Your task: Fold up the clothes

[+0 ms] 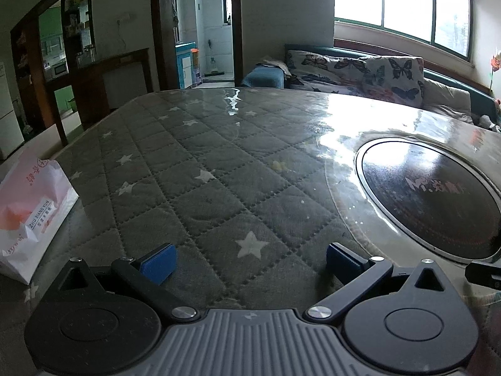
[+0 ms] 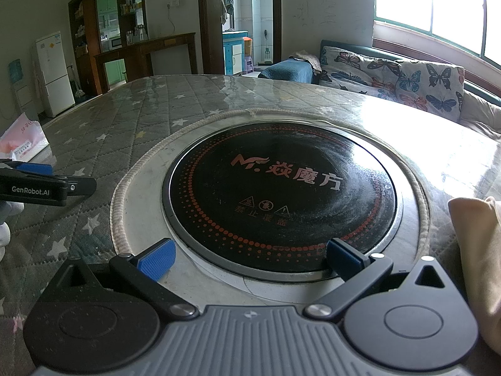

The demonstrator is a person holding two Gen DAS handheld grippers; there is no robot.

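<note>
**Nothing folded yet, cloth waiting beside the burner**

I have both tongs spread wide with nothing between them. My left tongs (image 1: 250, 261) hover over the grey quilted cover with white stars (image 1: 194, 169), to the left of the round black burner (image 2: 281, 200) set into the surface. My right tongs (image 2: 250, 258) hang right over the near rim of that burner, its red lettering facing me.

The only thing I can take for clothing is a beige cloth (image 2: 479, 250) lying just right of the burner, at the edge of the right wrist view (only a slice of it shows, so I cannot say what garment it is or whether it is already bunched or folded). The left view does not show it at all.

My judgement: the task is at its very start. No garment is spread flat, no fold is visible, and neither pair of tongs touches cloth. Left of the burner, at the far edge of the surface, stands a white and pink paper bag (image 1: 29, 206), well apart from the cloth.
</note>
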